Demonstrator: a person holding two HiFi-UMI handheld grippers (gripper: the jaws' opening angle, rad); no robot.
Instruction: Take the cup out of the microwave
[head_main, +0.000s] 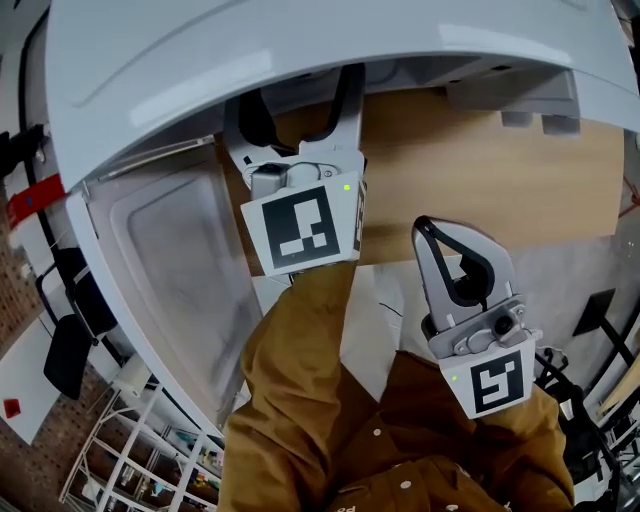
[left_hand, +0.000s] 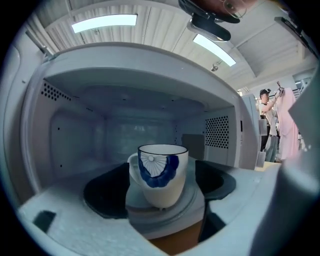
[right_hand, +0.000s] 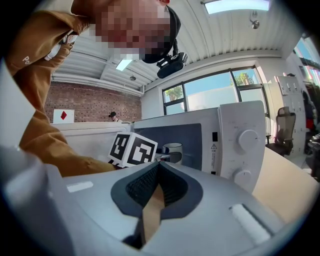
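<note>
A white cup (left_hand: 161, 175) with a blue flower print stands upright inside the open microwave (left_hand: 220, 132), handle to the left. My left gripper (head_main: 295, 115) reaches into the cavity with its jaws wide open. Its dark pads (left_hand: 102, 197) flank the cup on both sides without pressing on it. In the right gripper view the cup (right_hand: 172, 148) shows just past the left gripper's marker cube (right_hand: 132, 149). My right gripper (head_main: 428, 232) hangs in front of the microwave, lower and to the right, shut with nothing between its jaws (right_hand: 155, 192).
The microwave door (head_main: 170, 270) hangs open at the left. The microwave stands on a wooden table (head_main: 480, 170), its two knobs (right_hand: 248, 141) on the right panel. A wire shelf (head_main: 130, 450) stands lower left. A person (left_hand: 265, 107) is far off to the right.
</note>
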